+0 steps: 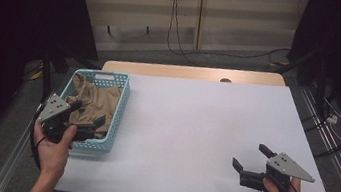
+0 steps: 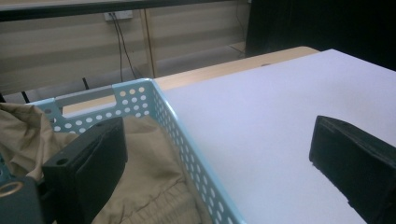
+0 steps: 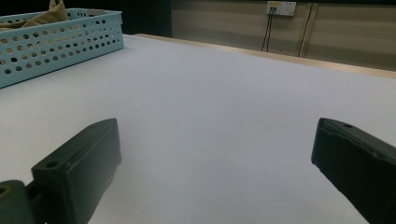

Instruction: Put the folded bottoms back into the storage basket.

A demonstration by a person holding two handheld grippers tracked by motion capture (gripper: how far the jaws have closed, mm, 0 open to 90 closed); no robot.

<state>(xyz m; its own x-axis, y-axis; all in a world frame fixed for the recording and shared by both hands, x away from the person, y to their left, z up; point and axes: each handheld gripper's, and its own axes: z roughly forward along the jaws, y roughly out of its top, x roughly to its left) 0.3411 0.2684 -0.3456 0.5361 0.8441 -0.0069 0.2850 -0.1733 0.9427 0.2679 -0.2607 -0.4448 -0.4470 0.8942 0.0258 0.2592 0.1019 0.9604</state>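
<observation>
A crumpled tan cloth (image 1: pixel 93 101) fills a perforated pale-blue plastic basket (image 1: pixel 116 118) at the white table's (image 1: pixel 194 124) left edge. The left gripper (image 1: pixel 87 127) straddles the basket's near wall, jaws spread wide, gripping nothing; the right gripper (image 1: pixel 250 156) rests wide open and empty on the smooth tabletop, well apart.

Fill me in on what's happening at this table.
A person holds a two-jaw gripper in each hand. The left gripper, jaws open, sits at the light blue perforated plastic basket, straddling its wall, one jaw over the crumpled tan cloth inside. The right gripper waits open over the bare white table. Nothing is gripped yet.
</observation>
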